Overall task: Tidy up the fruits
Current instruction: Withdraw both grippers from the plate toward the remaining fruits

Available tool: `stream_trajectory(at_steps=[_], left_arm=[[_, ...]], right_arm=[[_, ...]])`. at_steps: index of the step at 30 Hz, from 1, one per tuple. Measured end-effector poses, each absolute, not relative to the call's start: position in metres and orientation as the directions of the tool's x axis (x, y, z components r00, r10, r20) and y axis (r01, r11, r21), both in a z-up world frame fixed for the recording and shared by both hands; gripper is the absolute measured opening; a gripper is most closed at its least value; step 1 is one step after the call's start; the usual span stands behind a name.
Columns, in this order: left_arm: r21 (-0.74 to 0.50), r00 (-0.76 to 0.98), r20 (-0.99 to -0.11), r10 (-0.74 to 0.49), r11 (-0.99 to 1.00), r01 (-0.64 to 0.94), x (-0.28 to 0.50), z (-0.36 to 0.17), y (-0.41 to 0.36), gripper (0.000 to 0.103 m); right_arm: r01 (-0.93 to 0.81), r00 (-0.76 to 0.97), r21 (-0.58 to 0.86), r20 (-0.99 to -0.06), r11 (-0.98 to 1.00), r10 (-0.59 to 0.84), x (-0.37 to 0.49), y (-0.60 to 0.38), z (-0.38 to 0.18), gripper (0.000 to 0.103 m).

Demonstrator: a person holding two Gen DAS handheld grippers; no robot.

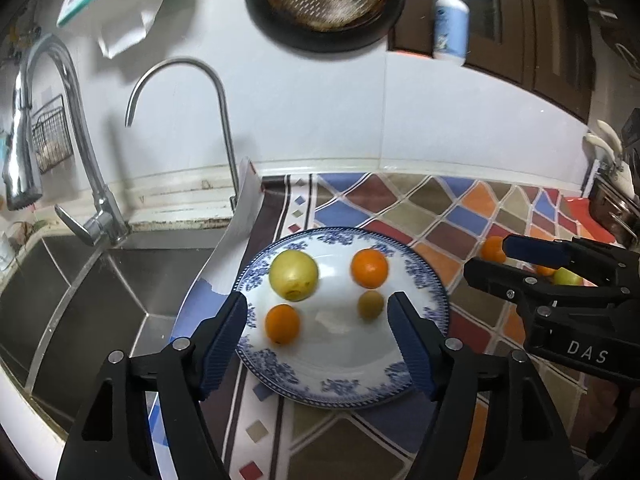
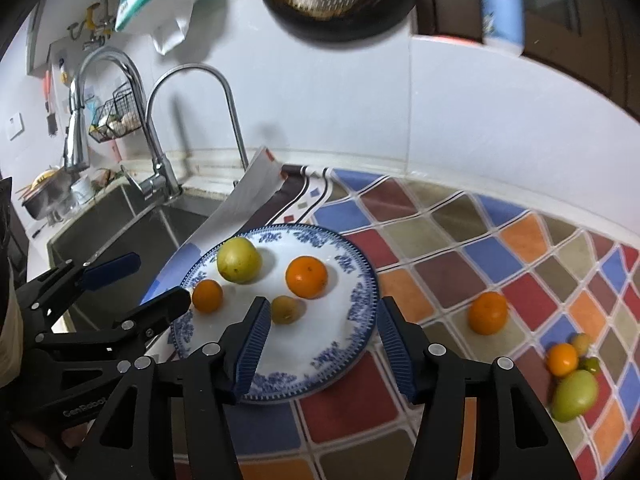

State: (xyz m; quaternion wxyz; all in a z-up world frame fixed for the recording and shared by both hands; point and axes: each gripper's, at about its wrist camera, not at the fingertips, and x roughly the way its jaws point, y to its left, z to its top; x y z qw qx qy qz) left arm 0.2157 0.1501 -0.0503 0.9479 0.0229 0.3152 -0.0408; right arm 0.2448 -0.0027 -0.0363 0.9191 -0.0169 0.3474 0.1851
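A blue-and-white plate [image 1: 344, 384] [image 2: 360, 292] sits on the tiled counter. It holds a large yellow-green fruit [image 1: 294, 275] [image 2: 239, 261], a big orange [image 1: 369, 267] [image 2: 306, 277], a small orange [image 1: 282, 324] [image 2: 207, 296] and a small yellowish fruit [image 1: 371, 305] [image 2: 285, 309]. Loose on the counter to the right lie an orange [image 2: 488, 313], a smaller orange [image 2: 562, 358] and a green mango-like fruit [image 2: 575, 395]. My left gripper [image 1: 318, 314] is open and empty above the plate. My right gripper [image 2: 322, 322] is open and empty over the plate's right part.
A steel sink [image 1: 100, 292] with two faucets [image 1: 224, 120] lies to the left of the plate. A dark pan [image 1: 324, 0] hangs on the wall and a lotion bottle [image 1: 451, 24] stands on a ledge. A white sheet [image 2: 248, 200] leans by the sink.
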Motion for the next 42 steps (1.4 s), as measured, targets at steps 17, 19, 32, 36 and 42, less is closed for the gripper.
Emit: stream_trajectory(at_steps=[17, 19, 32, 36, 42], left_arm=[[0.014, 0.847, -0.517, -0.121, 0.989, 0.15, 0.17, -0.018, 0.097, 0.092], [0.017, 0.848, -0.514, -0.13, 0.987, 0.162, 0.167, -0.017, 0.088, 0.092], [0.042, 0.817, -0.542, -0.196, 0.965, 0.259, 0.155, -0.023, 0.025, 0.094], [0.054, 0.797, -0.567, -0.208, 0.956, 0.288, 0.154, -0.031, 0.007, 0.094], [0.078, 0.764, -0.611, -0.208, 0.945, 0.319, 0.153, -0.047, -0.017, 0.094]], right_arm=[[-0.245, 0.781, 0.081, -0.574, 0.966, 0.246, 0.181, -0.067, -0.006, 0.059], [-0.229, 0.79, 0.074, -0.568, 0.971, 0.23, 0.175, -0.077, -0.005, 0.059], [-0.143, 0.797, 0.063, -0.584, 0.988, 0.153, 0.148, -0.137, -0.008, 0.059], [-0.121, 0.783, 0.065, -0.607, 0.991, 0.135, 0.145, -0.156, -0.017, 0.059], [-0.096, 0.749, 0.08, -0.651, 0.992, 0.125, 0.142, -0.18, -0.038, 0.059]])
